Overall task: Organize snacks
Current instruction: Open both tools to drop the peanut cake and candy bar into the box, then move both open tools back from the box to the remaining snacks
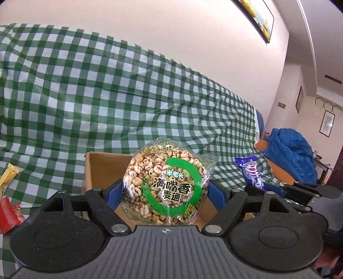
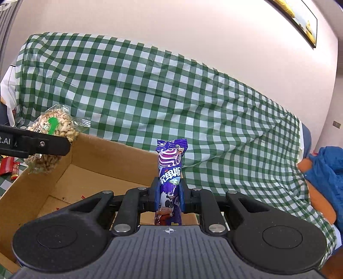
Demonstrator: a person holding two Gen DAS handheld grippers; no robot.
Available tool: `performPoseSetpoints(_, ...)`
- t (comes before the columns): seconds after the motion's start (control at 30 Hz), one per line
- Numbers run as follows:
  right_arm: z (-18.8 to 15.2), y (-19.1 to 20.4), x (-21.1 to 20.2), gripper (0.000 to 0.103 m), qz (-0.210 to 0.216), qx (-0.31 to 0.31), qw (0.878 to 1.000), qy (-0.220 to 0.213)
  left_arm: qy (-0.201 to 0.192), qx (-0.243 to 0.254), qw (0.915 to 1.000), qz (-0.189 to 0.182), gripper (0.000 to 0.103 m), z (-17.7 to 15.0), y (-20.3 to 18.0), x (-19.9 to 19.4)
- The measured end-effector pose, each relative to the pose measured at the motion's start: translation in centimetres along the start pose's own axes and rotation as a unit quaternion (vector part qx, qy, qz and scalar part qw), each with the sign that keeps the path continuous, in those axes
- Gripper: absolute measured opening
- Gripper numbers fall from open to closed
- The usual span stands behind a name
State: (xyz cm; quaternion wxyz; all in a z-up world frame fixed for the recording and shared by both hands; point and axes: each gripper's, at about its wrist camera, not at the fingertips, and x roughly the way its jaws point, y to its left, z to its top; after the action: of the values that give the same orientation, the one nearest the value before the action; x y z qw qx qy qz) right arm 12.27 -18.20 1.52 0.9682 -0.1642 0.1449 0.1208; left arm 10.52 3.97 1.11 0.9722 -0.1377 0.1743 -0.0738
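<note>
Right now both tongs are loaded, and both hang over an open cardboard box (image 2: pixel 90 169) that sits on a green-and-white checked cloth (image 2: pixel 137 85). The left tongs (image 1: pixel 166 191) are spread wide and pinching a round clear bag of puffed grain (image 1: pixel 165 184) with a green ring printed on its front; the blue pads press on its two sides, and the bag stands upright facing the camera. From the right wrist view the same bag shows at the far left, above the box's left wall, with the black arm of the left tongs crossing in front of it.

The right tongs (image 2: pixel 169 195) are nearly pressed together and pinching a slim purple snack packet (image 2: pixel 170 171), which stands upright between the blue pads with its crimped top end pointing up. It has a cartoon cow near the bottom and a purple-and-white swirl near the top. In the left wrist view that packet appears to the right of the grain bag, held just beyond the box's right side.

The box floor is bare brown cardboard with a few small red scraps on it. To the left of the box, on the cloth, lie a red packet (image 1: pixel 8 214) and a yellow packet (image 1: pixel 7 176). A blue jacket (image 1: pixel 293 154) is bunched up at the far right, and a framed picture (image 1: pixel 257 17) hangs on the pale wall above
</note>
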Motion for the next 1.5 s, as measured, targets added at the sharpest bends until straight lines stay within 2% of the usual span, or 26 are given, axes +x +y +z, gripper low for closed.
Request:
performPoseSetpoints(0.07, 0.0, 0.2, 0.0, 0.018, -0.004, -0.004, 1.000, -0.001, 0.007, 0.000, 0.9999, -0.012, 0.086, 0.0, 0.0, 0.0)
performPoseSetpoints(0.1, 0.0, 0.3, 0.0, 0.019, -0.008, -0.007, 1.000, 0.000, 0.019, -0.004, 0.9996, -0.021, 0.089, 0.0, 0.1, 0.1)
performPoseSetpoints(0.13, 0.0, 0.4, 0.0, 0.018, -0.014, -0.009, 1.000, -0.001, 0.029, -0.010, 0.9991, -0.029, 0.096, 0.0, 0.3, 0.4)
performPoseSetpoints(0.17, 0.0, 0.5, 0.0, 0.025, -0.021, -0.011, 1.000, -0.002, 0.040, -0.018, 0.9983, -0.039, 0.100, 0.0, 0.4, 0.6)
performPoseSetpoints(0.2, 0.0, 0.6, -0.1, 0.047, -0.030, -0.013, 0.999, -0.005, 0.048, -0.026, 0.9974, -0.047, 0.102, -0.1, 0.6, 0.8)
performPoseSetpoints(0.27, 0.1, 0.5, -0.3, 0.076, -0.043, -0.007, 0.999, -0.016, 0.055, -0.029, 0.9968, -0.050, 0.102, -0.2, 0.5, 1.0)
performPoseSetpoints(0.3, 0.1, 0.5, -0.3, 0.078, -0.043, -0.007, 0.999, -0.016, 0.054, -0.025, 0.9971, -0.047, 0.102, -0.2, 0.4, 1.1)
performPoseSetpoints(0.47, 0.1, 0.8, 0.0, 0.078, -0.045, -0.007, 0.999, -0.008, 0.037, -0.003, 0.9982, -0.046, 0.102, -0.4, -0.1, 0.8)
performPoseSetpoints(0.57, 0.3, 1.2, 0.2, 0.079, -0.045, -0.006, 0.999, -0.009, 0.030, 0.002, 0.9985, -0.045, 0.091, -0.4, 0.3, 0.3)
performPoseSetpoints(0.67, 0.5, 1.5, 0.2, 0.079, -0.045, -0.004, 0.999, -0.008, 0.033, -0.009, 0.9985, -0.044, 0.069, -0.1, 1.4, -0.3)
performPoseSetpoints(0.73, 0.8, 1.9, 0.2, 0.079, -0.045, 0.000, 0.999, -0.011, 0.034, -0.011, 0.9986, -0.039, 0.047, 0.2, 2.3, -0.8)
performPoseSetpoints(0.77, 1.0, 2.2, 0.1, 0.079, -0.045, 0.002, 0.999, -0.012, 0.032, -0.012, 0.9988, -0.034, 0.043, 0.3, 2.7, -1.1)
performPoseSetpoints(0.83, 1.4, 2.9, 0.0, 0.079, -0.044, 0.009, 0.999, -0.014, 0.029, -0.015, 0.9993, -0.018, 0.028, 0.7, 4.0, -2.0)
performPoseSetpoints(0.97, 2.1, 4.4, -0.3, 0.077, -0.033, 0.030, 0.999, -0.016, 0.020, -0.033, 0.9990, 0.023, 0.023, 1.3, 6.9, -3.8)
performPoseSetpoints(1.03, 2.4, 5.4, -0.3, 0.068, -0.014, 0.038, 0.999, -0.014, 0.017, -0.052, 0.9974, 0.048, 0.023, 1.7, 8.8, -4.7)
performPoseSetpoints(1.1, 2.7, 6.6, -0.2, 0.045, 0.011, 0.045, 0.999, -0.010, 0.018, -0.078, 0.9940, 0.075, 0.023, 1.9, 10.9, -5.6)
performPoseSetpoints(1.17, 3.0, 8.0, -0.2, 0.033, 0.038, 0.052, 0.998, -0.008, 0.021, -0.100, 0.9893, 0.104, 0.023, 2.2, 12.8, -6.2)
performPoseSetpoints(1.37, 3.8, 12.5, -0.4, 0.031, 0.082, 0.039, 0.996, -0.021, 0.018, -0.170, 0.9718, 0.162, 0.023, 2.6, 18.5, -8.3)
performPoseSetpoints(1.5, 4.3, 17.1, -0.4, 0.025, 0.128, 0.028, 0.991, -0.026, 0.018, -0.216, 0.9574, 0.190, 0.023, 2.5, 22.3, -9.2)
